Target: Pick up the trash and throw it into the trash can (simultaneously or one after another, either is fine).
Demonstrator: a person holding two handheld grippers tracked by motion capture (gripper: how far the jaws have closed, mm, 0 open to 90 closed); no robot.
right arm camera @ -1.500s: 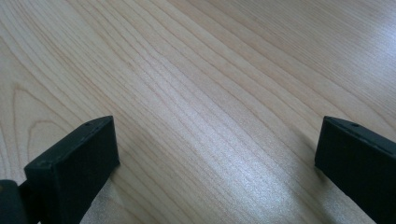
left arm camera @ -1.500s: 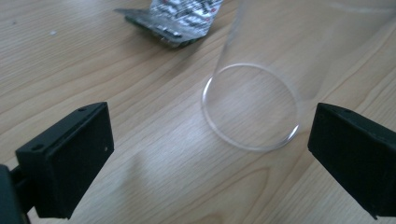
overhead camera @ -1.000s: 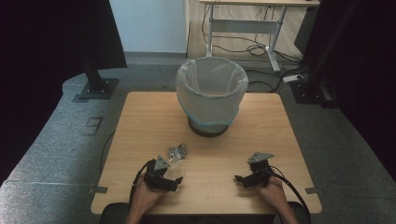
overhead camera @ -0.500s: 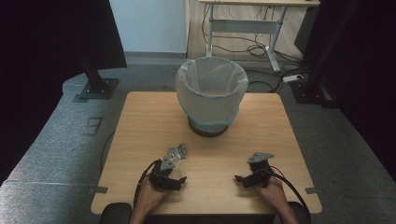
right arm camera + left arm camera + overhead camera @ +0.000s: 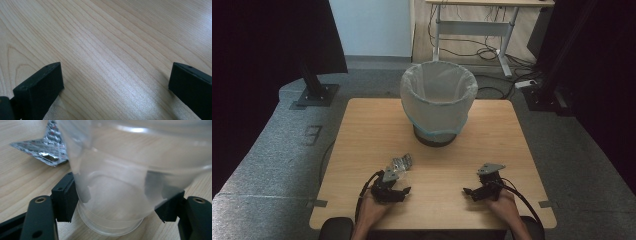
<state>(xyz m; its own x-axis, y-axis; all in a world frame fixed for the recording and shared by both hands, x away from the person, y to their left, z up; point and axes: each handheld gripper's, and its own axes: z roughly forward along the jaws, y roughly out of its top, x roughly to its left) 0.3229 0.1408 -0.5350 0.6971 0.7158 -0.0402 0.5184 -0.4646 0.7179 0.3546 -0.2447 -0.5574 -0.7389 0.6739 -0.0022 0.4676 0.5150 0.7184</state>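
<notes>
Left gripper view, item one: clear plastic cup [image 5: 117,195], thin-walled, ribbed near its round base, tapering wider toward the rim; translucent enough that the far jaw shows through the wall. It sits between the jaws of the left claw [image 5: 117,205], whose black pads have just been closing and now press on its lower wall from both sides. The hold sits low, near the stiffer base, probably so the soft wall does not buckle.

Item two: crumpled foil wrapper [image 5: 47,150], silver with red print, creased into sharp points, flat on the counter [image 5: 22,182] just beyond the left claw and to the left of the cup.

Item three: right claw [image 5: 115,85], jaws spread wide over bare wood with nothing between them; likely parked while the other hand works. In the high view it rests near the counter's front edge [image 5: 477,191], well apart from the left claw [image 5: 399,187].

Item four: waste bin [image 5: 439,107], round, lined with a pale translucent bag folded over the rim, dark base, standing at the far middle of the counter, well beyond both claws; a likely destination for cup and wrapper.

Item five: counter, light wood, fine straight grain, matte with soft sheen.
</notes>
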